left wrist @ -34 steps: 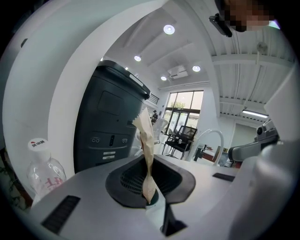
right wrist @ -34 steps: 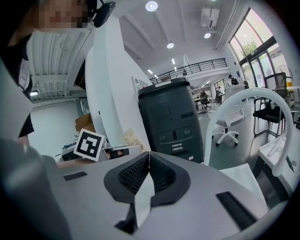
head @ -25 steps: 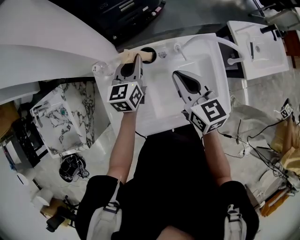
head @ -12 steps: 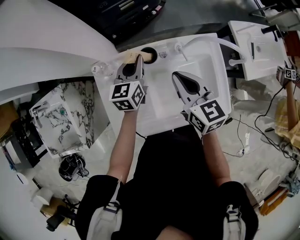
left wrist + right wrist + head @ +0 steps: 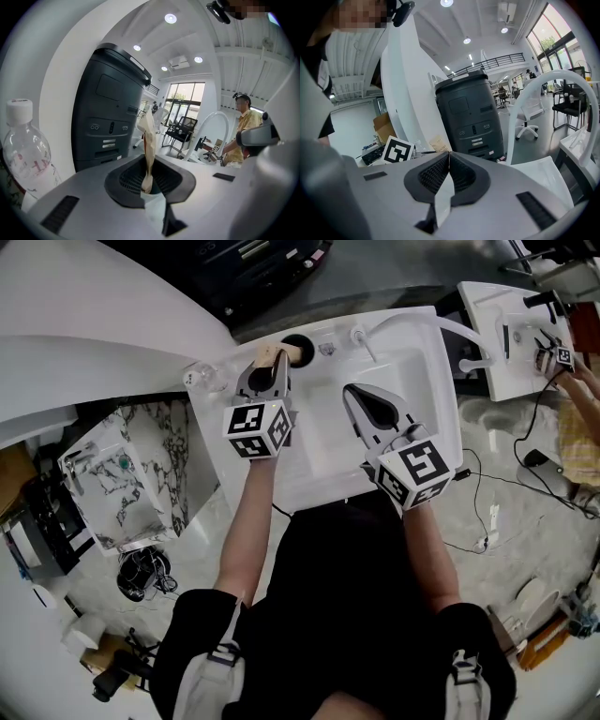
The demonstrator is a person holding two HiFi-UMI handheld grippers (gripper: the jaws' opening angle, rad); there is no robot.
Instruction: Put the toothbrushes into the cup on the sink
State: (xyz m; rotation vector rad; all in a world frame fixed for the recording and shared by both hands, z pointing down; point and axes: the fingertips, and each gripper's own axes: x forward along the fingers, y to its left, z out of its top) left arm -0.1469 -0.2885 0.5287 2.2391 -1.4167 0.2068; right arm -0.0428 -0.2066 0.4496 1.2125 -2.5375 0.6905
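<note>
Toothbrush, one, in a tan paper wrapper. It stands upright between the pads of the left gripper. Any print on the wrapper is too faint to read.

Cup: black, round, on the far left corner of the sink rim. In the head view the wrapped toothbrush sits at the cup's left edge. Whether its lower end is inside the cup cannot be told.

Left gripper: the jaws are pinched on the wrapper's lower end with only a narrow gap, and they have just been easing open with the toothbrush between them. Its cube carries black-and-white square markers.

Right gripper: the jaws are pressed together with nothing between them. It hangs over the basin, right of the left gripper and well apart from the cup. Its cube bears the same kind of markers.

Bottle: clear plastic with a white cap, on the far left beside the sink. Its label has red lettering, blurred and not legible.

Machine: dark grey, tall, beyond the sink. It has small white labels and buttons on its front, too small to read.

Faucet: a white arched tube at the sink's far right.

Person: in a yellow shirt, far right, at a second white basin.
</note>
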